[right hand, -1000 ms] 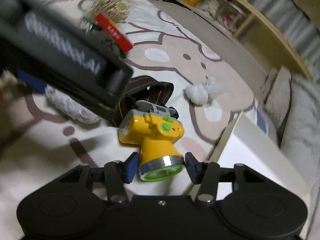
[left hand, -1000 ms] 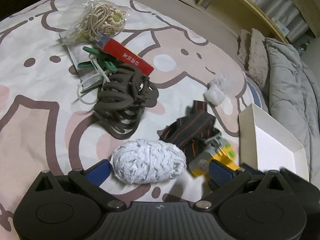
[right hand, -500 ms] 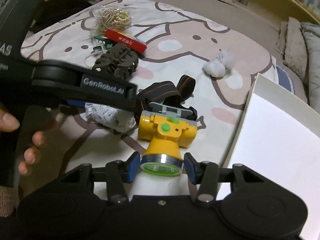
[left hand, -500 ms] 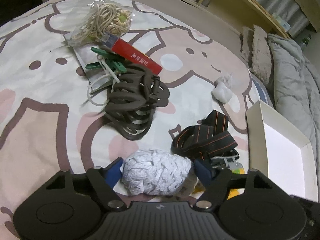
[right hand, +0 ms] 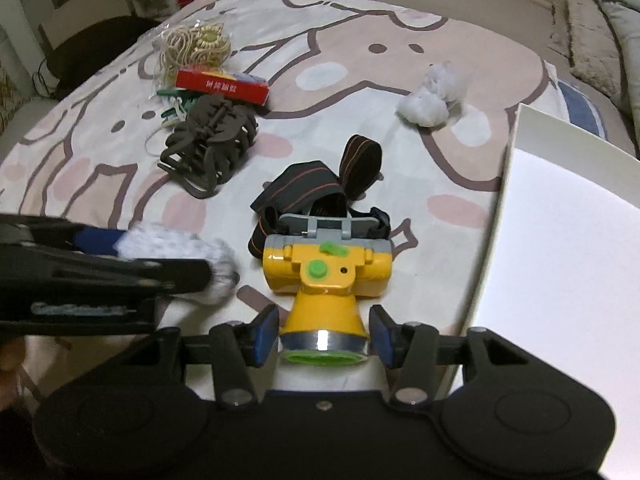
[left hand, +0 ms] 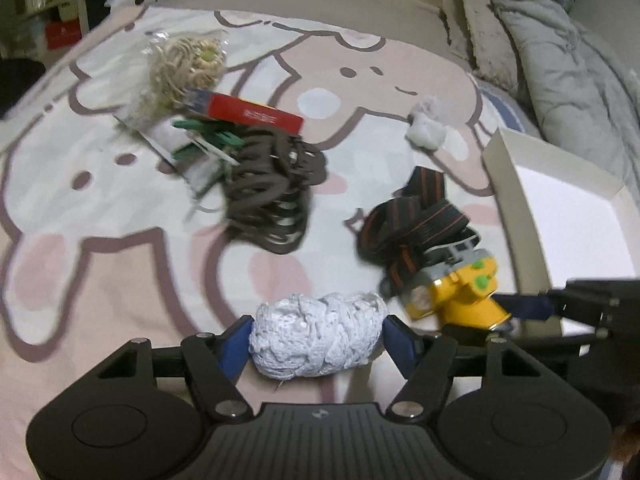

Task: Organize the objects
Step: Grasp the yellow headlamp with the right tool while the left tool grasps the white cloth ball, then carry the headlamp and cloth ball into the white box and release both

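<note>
My left gripper [left hand: 318,344] is closing its jaws on a white knitted bundle [left hand: 318,340]. Both blue pads touch the bundle's ends, just above the cartoon bedspread [left hand: 100,240]. My right gripper [right hand: 323,334] is shut on the lens end of a yellow headlamp [right hand: 324,276], whose black, orange-striped strap [right hand: 320,184] trails on the bed behind it. In the right wrist view the left gripper's arm [right hand: 100,280] crosses the left side, with the bundle [right hand: 180,252] blurred beside it. The left wrist view shows the headlamp [left hand: 460,292] at the right with a right finger [left hand: 524,306] against it.
An open white box [right hand: 560,260] lies at the right, close to the headlamp. Farther back lie a brown claw clip [left hand: 268,196], a red box [left hand: 252,114], green pegs [left hand: 208,136], a bag of beige cord [left hand: 184,68] and a white wad [left hand: 426,128]. Grey pillows [left hand: 560,60] line the far right.
The left jaws came in from wide open onto the white bundle. Both wrists rolled, so the bed now looks more level. The headlamp stayed between the right pads throughout.
</note>
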`<action>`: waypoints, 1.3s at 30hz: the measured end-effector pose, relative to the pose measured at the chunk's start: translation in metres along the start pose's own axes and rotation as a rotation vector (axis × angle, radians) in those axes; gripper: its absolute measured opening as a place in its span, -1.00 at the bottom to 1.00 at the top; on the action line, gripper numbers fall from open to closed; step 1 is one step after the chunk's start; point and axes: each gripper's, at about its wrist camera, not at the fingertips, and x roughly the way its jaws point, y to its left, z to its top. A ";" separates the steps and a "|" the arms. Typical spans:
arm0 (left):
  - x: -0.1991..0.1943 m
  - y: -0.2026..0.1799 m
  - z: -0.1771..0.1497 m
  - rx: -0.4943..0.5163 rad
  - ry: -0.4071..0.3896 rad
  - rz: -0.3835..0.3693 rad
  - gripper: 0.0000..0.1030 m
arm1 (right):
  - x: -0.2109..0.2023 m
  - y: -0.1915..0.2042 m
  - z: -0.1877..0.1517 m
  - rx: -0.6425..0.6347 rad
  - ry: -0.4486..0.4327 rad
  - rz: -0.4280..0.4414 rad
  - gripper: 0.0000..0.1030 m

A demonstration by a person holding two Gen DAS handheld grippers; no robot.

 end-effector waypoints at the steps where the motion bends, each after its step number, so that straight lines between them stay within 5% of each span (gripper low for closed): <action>1: -0.002 0.003 0.000 -0.002 0.000 0.011 0.37 | 0.002 -0.001 0.002 0.005 0.002 0.006 -0.05; 5: -0.009 0.013 -0.001 -0.020 0.002 0.035 0.39 | 0.011 -0.014 0.006 0.068 0.022 0.046 -0.07; 9: -0.011 0.017 -0.005 -0.089 0.007 0.080 0.74 | 0.018 -0.017 0.011 0.107 0.028 0.046 -0.14; 18: -0.006 0.025 -0.007 -0.311 0.027 0.071 0.81 | 0.025 -0.003 0.009 0.048 0.033 -0.016 -0.14; 23: 0.005 0.015 -0.006 -0.274 0.025 0.101 0.79 | 0.027 0.007 0.006 0.010 0.023 -0.056 -0.14; 28: 0.001 0.021 -0.005 -0.281 -0.019 0.093 0.50 | 0.023 0.006 0.004 0.029 -0.005 -0.053 -0.14; 39: -0.037 0.013 0.013 -0.207 -0.171 0.071 0.46 | -0.041 0.000 0.005 0.093 -0.230 -0.068 -0.15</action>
